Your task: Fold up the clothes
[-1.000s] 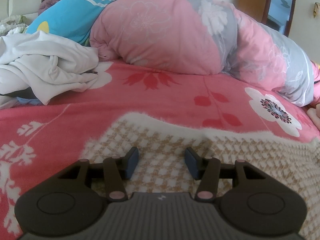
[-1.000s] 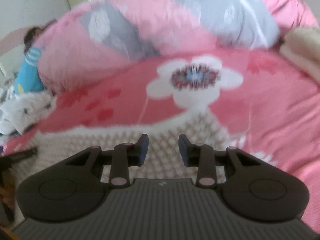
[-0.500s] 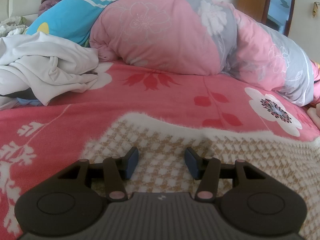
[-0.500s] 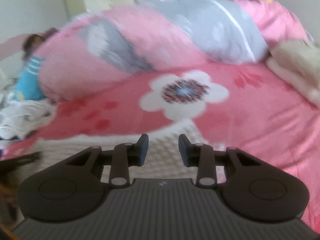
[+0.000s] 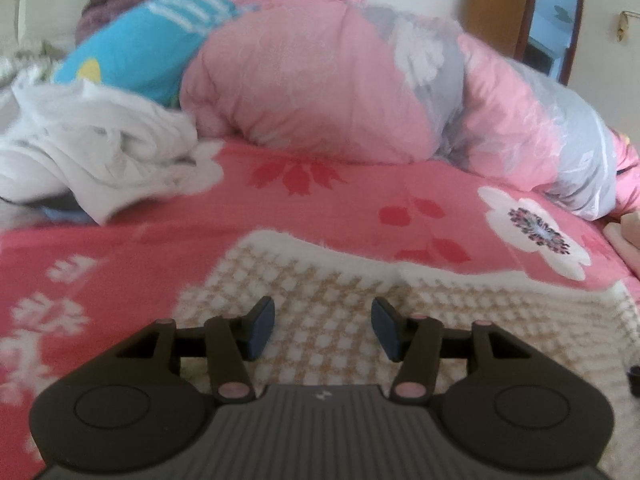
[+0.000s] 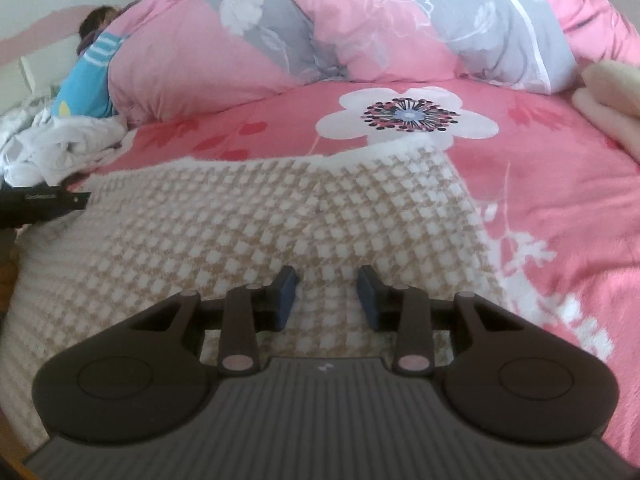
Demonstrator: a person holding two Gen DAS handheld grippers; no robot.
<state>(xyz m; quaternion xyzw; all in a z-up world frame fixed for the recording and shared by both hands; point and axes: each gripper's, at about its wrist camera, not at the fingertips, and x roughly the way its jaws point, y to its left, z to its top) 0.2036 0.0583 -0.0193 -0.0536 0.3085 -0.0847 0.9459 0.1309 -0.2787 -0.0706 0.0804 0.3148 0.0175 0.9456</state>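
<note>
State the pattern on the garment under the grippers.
Tan-and-white houndstooth check garment, clearest in the right wrist view.

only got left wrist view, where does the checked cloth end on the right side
Observer: The checked cloth ends in a corner at the lower edge of the white flower.
Operator: is the right gripper holding it
Observer: No. The right gripper is open over the cloth, with nothing between its jaws.
Operator: anything right of the cloth
Observer: A cream pile lies at the far right, apart from the cloth.
</note>
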